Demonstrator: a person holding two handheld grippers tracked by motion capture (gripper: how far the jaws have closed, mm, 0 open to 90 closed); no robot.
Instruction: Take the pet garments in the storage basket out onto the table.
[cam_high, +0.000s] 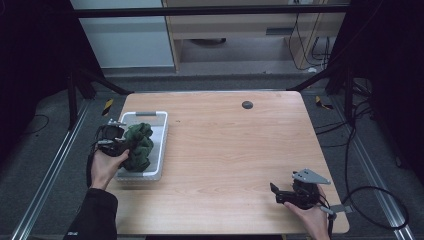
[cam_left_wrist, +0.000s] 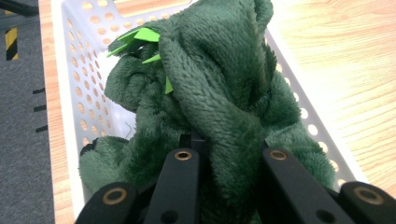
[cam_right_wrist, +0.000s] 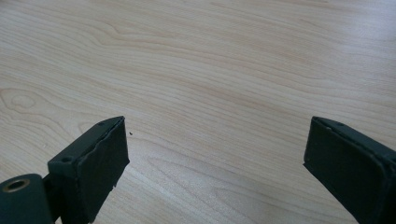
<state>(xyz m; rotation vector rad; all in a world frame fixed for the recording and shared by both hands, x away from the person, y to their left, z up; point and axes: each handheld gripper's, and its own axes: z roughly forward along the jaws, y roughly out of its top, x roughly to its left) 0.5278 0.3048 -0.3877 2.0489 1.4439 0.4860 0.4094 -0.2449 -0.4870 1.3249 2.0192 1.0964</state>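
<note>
1. Over the bench (cam_high: 225, 150), the high view has the left gripper (cam_high: 121, 145) clenched on a green plush toy (cam_high: 139, 146) that sits in a white perforated basket (cam_high: 159, 131) near the left edge; the right gripper (cam_high: 287, 195) rests apart at the near right.
2. Along the left gripper's view, its jaws pinch a thick fold of the plush toy (cam_left_wrist: 210, 93), likely to lift it clear of the basket (cam_left_wrist: 74, 70).
3. Along the right gripper's view, the jaws stand wide and released, with bare bench (cam_right_wrist: 210, 70) between them, apparently waiting.
</note>
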